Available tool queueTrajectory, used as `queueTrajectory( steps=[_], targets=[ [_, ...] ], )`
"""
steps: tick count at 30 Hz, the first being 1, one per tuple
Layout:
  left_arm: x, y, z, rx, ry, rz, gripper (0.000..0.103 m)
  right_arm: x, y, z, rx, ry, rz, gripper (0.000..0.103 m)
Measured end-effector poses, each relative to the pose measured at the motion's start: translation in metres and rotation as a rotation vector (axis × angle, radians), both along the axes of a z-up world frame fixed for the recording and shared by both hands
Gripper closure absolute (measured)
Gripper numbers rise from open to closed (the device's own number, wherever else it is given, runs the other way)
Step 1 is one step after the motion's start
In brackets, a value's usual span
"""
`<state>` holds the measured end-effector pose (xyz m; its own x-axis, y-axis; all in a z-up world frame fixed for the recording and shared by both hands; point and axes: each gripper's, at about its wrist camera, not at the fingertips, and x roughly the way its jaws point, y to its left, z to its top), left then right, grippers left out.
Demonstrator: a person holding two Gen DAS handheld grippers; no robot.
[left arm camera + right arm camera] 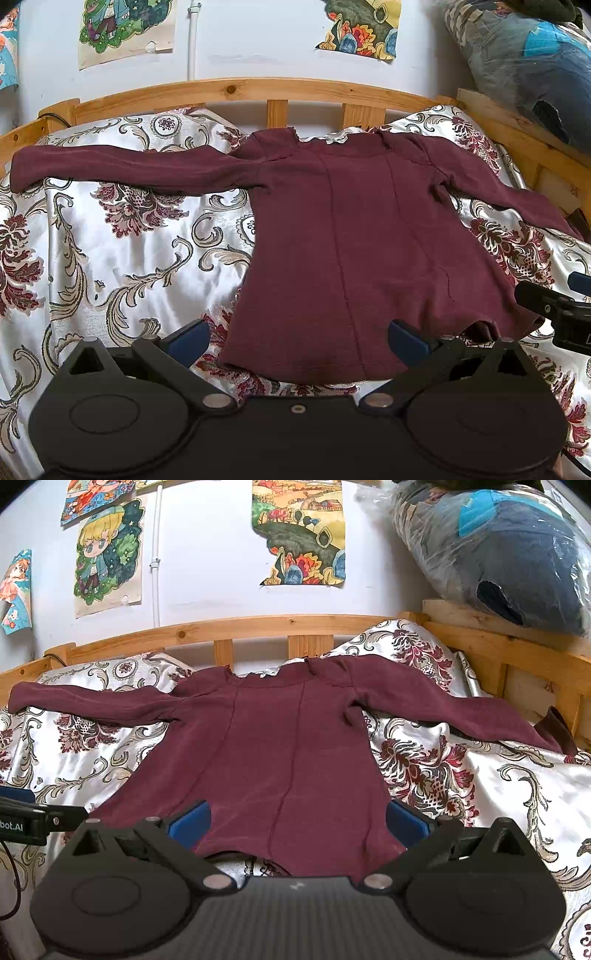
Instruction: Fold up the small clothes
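floral bedspread point(122, 266) under a flat maroon top point(332, 240), left tool point(299, 341) and right tool point(297, 821) both spread wide, level at its hem

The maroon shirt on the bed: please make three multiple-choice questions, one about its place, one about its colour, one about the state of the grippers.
1. Where does the maroon shirt lie?
A. spread flat on the floral bedspread
B. hanging on the wooden bed rail
C. inside a plastic bag

2. What colour is the shirt?
A. blue
B. maroon
C. white

3. How do the left gripper and the right gripper stand?
A. both shut on the hem
B. one shut, one open
C. both open, holding nothing

Answers:
1 A: both sleeves are stretched out over the patterned cover.
2 B: the cloth is dark red throughout.
3 C: in each wrist view the blue fingers stand wide apart at the hem.
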<state>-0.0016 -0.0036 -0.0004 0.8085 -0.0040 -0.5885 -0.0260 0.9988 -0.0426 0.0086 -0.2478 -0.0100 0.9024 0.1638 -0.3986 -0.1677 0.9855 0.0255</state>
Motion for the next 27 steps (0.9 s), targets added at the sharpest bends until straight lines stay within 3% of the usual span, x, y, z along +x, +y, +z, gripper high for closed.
queueTrajectory(
  steps=[27],
  targets=[
    [0.0006,0.0001,-0.0003,0.0,0.003,0.0,0.001,0.0,0.0028,-0.0031,0.015,0.022,0.001,0.0]
  ],
)
